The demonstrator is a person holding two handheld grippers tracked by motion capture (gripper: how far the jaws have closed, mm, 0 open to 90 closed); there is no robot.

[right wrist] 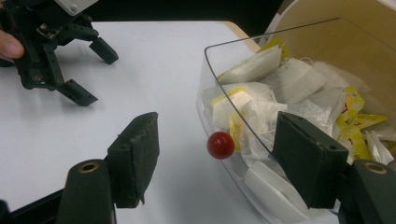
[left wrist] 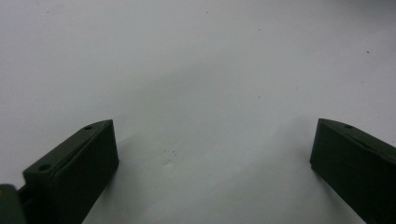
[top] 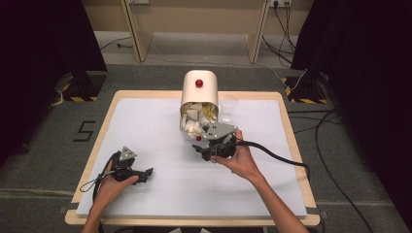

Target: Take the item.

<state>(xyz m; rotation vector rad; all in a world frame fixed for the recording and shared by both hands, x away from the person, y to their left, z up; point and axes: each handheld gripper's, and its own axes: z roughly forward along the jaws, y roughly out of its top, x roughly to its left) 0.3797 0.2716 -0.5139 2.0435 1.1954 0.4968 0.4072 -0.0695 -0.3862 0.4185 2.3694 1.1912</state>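
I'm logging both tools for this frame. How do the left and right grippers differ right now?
The left gripper rests over bare white table, nothing between its jaws; the right gripper sits at the tea bag dispenser, one jaw outside and one inside its clear flap, either side of the red knob. The left lies near the table's left front, the right mid-table. Both are open.

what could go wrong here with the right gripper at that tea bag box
1. The right gripper is open around the red knob of the clear flap; the knob sits nearer the right jaw, so closing off-centre may let the small round knob slip out.
2. One jaw overlaps the tea bags; it might pinch a bag or the flap's edge instead.
3. A pull could drag the box into the glass beside it.
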